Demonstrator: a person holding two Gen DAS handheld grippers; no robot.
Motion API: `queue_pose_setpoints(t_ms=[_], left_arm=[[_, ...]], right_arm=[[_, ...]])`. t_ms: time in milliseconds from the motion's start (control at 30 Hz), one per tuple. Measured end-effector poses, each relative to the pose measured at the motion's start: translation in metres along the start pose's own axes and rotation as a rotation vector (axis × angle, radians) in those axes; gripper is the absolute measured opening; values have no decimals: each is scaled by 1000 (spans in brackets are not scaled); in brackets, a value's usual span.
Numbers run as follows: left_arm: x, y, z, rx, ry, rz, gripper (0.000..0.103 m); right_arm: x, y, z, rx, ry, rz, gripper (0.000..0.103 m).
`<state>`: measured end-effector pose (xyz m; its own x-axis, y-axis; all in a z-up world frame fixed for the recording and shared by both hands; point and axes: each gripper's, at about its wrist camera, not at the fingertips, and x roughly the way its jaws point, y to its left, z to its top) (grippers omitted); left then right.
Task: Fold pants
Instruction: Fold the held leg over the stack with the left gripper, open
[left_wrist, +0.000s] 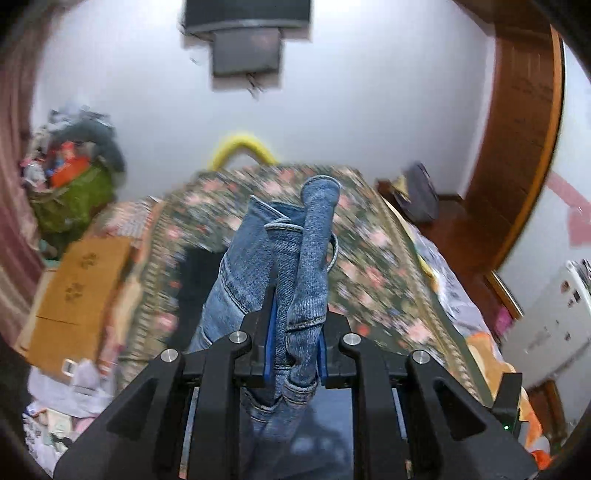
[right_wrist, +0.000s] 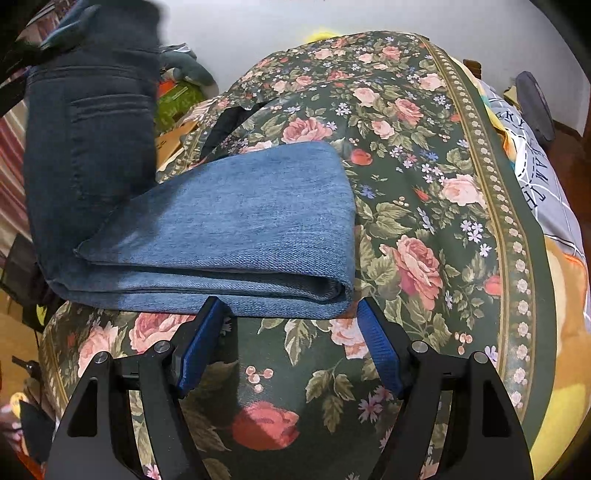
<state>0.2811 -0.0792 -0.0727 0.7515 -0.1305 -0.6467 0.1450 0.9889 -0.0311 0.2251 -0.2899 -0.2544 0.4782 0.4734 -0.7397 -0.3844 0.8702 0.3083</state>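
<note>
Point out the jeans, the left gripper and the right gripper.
jeans (right_wrist: 236, 225): right wrist view, top folded layer.
left gripper (left_wrist: 295, 332): left wrist view, midway between fingertips, shut on denim.
right gripper (right_wrist: 291, 314): right wrist view, open gap between fingertips.

We see a bed covered by a dark green floral bedspread (right_wrist: 424, 206) with pink roses and a dotted border. On it lie the folded blue jeans (right_wrist: 236, 236), their layered fold edge near us, one dark end lifted off the cover at the left. A black item (right_wrist: 225, 122) lies on the spread beyond them, partly tucked under a fold.
</note>
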Motion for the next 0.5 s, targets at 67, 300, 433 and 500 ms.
queue_pose_setpoints(t_ms=[67,300,433,500], left_arm=[[22,-22,-11,23,61,-38,17],[73,-73,-54,107,254,-102,21],[73,-84,-58,118,320,-170,76],[57,-77,-51,62,251,-195,87]], right_arm=[[-1,-2,0,12,-5,9,72],[-12,-1,-8,15,-20,17,72],[-22,0,-12,16,-35,15,72],[-28,2,-13,19,-46,18,72]])
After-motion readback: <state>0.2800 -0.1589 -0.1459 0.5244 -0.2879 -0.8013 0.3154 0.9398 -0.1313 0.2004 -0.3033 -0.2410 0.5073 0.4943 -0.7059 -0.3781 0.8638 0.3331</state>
